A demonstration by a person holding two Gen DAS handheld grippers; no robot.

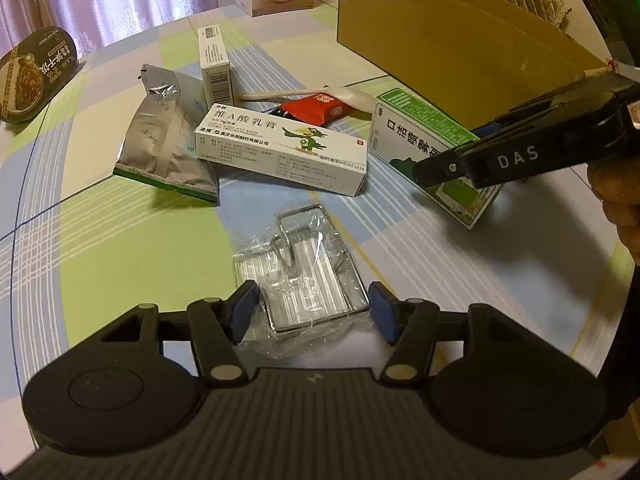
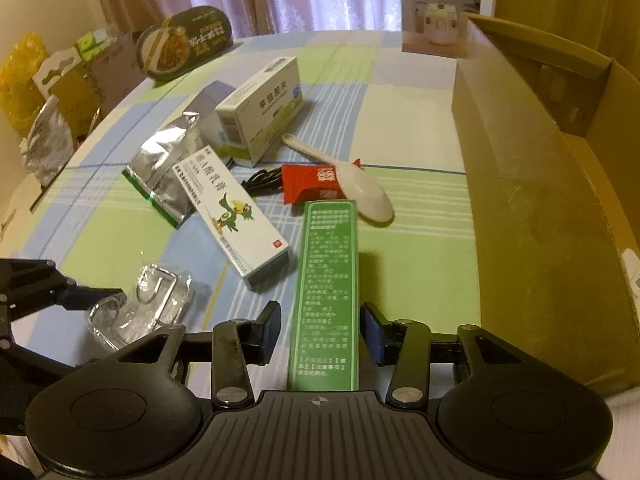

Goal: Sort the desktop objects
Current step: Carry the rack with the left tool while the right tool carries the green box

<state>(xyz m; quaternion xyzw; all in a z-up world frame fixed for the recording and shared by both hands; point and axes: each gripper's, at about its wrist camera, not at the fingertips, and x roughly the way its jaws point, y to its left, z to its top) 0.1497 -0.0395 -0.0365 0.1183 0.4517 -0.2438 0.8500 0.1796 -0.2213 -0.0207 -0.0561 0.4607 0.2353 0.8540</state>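
My left gripper [image 1: 313, 312] is open and low over the table, its blue pads on either side of a wire metal hook in clear plastic wrap [image 1: 304, 276]. In the right wrist view that wrapped hook [image 2: 140, 304] lies at the lower left with the left gripper [image 2: 92, 296] at its edge. My right gripper [image 2: 320, 334] is open and straddles the near end of a long green medicine box [image 2: 328, 280] that lies flat. From the left wrist view, the right gripper [image 1: 436, 166] reaches in over that green box [image 1: 420, 136], with a hand behind it.
A white ointment box with a green bird [image 2: 232, 220], a silver foil pouch [image 2: 164, 168], a white medicine box [image 2: 260, 108], a red packet [image 2: 316, 184], a white spoon [image 2: 368, 196] and a black cable [image 2: 264, 180] lie mid-table. A large open cardboard box [image 2: 540, 200] stands right; a noodle bowl [image 2: 184, 44] far left.
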